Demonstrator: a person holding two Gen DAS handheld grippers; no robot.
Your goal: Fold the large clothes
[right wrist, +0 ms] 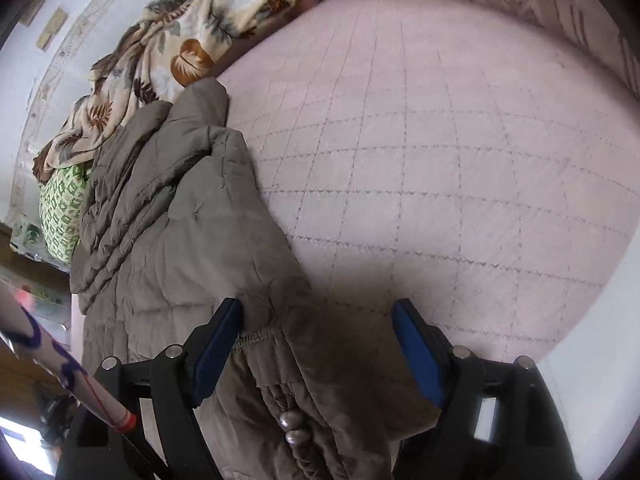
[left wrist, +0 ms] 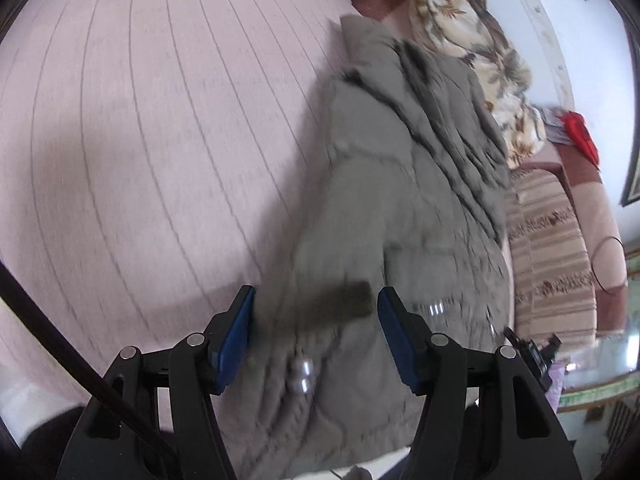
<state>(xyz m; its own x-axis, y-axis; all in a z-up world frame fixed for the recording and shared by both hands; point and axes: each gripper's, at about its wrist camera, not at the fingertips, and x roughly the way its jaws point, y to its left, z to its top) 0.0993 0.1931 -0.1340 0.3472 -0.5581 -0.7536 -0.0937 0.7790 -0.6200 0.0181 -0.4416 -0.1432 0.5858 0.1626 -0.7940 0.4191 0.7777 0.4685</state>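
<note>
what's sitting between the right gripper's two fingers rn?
In the right wrist view, the right gripper is open, and the grey padded coat fills the gap: its stitched hem and snap buttons lie there, on the pink bedspread.

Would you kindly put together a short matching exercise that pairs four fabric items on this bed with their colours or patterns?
Things:
1. padded coat
2. bed cover
3. blanket
4. pillow

Descriptions:
A. pale pink with stitched lines
B. green and white print
C. grey-brown, quilted
D. cream with brown leaves

Pairs: 1-C, 2-A, 3-D, 4-B
</note>
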